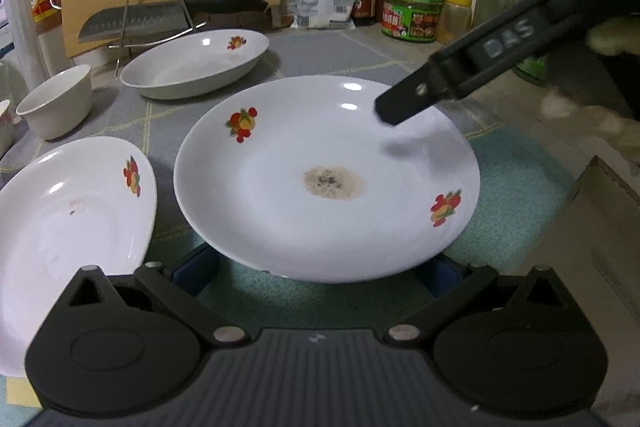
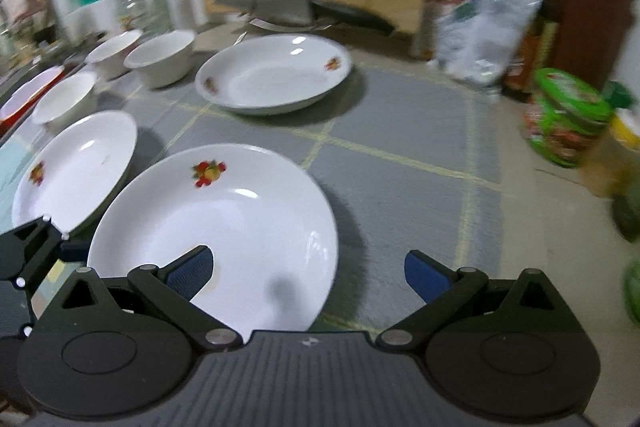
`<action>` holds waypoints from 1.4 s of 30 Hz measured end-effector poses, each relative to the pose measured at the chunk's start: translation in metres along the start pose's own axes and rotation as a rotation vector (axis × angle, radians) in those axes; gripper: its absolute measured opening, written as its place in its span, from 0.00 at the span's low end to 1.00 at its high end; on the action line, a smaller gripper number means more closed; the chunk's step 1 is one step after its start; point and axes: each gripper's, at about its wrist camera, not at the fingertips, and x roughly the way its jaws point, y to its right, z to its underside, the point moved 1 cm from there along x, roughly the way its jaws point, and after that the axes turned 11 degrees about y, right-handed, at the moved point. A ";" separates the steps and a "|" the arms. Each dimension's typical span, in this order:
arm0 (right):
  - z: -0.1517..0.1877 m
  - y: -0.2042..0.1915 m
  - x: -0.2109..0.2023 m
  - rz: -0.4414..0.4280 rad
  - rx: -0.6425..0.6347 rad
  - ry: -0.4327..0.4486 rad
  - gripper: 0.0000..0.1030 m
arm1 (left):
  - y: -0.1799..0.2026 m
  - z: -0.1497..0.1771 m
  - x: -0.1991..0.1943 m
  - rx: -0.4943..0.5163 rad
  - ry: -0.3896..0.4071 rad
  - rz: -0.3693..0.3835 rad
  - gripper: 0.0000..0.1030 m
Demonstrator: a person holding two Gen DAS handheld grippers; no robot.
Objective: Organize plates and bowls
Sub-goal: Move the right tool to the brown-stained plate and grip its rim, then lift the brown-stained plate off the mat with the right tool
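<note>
Round white ceramic plate with fruit decals (image 1: 326,179), between spread fingers of left gripper (image 1: 320,269), ungrasped, likely for stacking; right gripper (image 2: 310,273) released above.

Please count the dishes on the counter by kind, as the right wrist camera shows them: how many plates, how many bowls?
White plates with fruit print: 3
Plain white bowls: 3
Total: 6
A red-rimmed dish at the left edge is cut off, so it is not counted.
</note>
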 end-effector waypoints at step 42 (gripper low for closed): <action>-0.024 0.011 0.065 -0.488 -0.110 -0.115 0.98 | 0.000 0.000 -0.004 0.081 0.022 0.015 0.99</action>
